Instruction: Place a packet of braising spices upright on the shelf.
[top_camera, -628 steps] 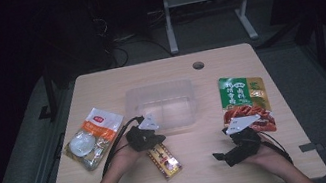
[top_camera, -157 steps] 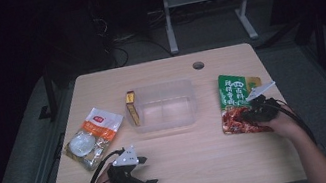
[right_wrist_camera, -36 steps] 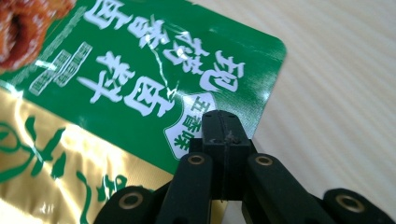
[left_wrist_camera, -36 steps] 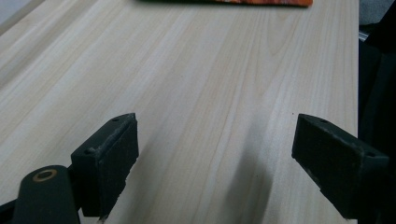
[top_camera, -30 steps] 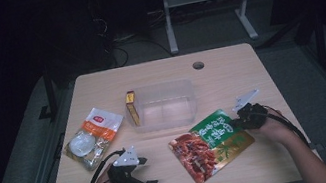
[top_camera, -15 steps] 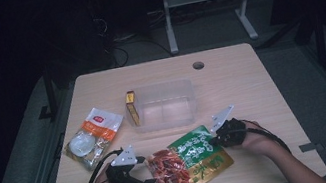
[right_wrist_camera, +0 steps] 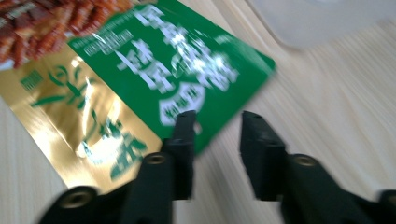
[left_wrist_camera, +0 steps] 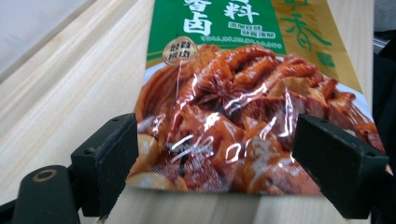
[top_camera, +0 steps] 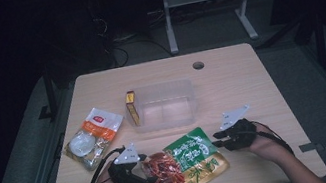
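**High view: pouch at the table's front edge**

The braised-food pouch (top_camera: 186,164) lies flat near the front edge. The left gripper (left_wrist_camera: 217,154) stands wide open astride its near end; the right gripper (right_wrist_camera: 212,140) is parted, just off its green corner (released, apparently). Closing on flat film risks slipping or pushing it overboard.

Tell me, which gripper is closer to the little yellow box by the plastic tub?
Left. The left gripper sits below the yellow box, at the food pouch's red end. The right gripper is farther off, beyond the pouch's green end.
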{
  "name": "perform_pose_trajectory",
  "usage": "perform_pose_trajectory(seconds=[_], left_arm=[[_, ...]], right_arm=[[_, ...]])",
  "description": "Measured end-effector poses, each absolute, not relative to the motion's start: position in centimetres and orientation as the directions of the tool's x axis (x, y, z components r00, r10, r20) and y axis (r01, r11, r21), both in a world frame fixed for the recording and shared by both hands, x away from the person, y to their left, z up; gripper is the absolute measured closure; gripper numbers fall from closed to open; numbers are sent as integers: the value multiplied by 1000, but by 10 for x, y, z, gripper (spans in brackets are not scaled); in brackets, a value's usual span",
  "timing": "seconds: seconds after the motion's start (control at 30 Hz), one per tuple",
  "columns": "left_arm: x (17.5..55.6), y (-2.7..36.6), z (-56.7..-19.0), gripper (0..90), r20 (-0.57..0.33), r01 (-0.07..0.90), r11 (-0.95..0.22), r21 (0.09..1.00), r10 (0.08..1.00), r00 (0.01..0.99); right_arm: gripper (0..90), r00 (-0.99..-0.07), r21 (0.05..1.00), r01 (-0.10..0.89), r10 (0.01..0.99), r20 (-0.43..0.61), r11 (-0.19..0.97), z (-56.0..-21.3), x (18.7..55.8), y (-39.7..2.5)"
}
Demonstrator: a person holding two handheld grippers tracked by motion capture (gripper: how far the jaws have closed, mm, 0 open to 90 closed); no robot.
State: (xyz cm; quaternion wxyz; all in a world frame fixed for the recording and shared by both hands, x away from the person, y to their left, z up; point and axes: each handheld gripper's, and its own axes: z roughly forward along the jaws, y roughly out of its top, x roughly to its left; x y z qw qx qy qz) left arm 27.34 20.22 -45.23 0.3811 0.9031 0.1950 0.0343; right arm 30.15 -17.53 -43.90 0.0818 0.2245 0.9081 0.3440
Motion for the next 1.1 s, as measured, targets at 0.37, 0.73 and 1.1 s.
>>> perform_pose_trajectory(seconds=[0.37,0.73,1.1], left_arm=[[291,172,-452,137,-106,330,-618,714,371,922],[305,153,-465,136,-91,329,-655,680,370,924],[301,153,-469,165,-94,333,-644,689,376,922]], right_arm=[[319,-811,696,435,585,26,572,-445,292,-206],[305,-814,680,437,580,22,588,-448,295,-206],[313,-811,685,438,584,21,583,-447,295,-209]])
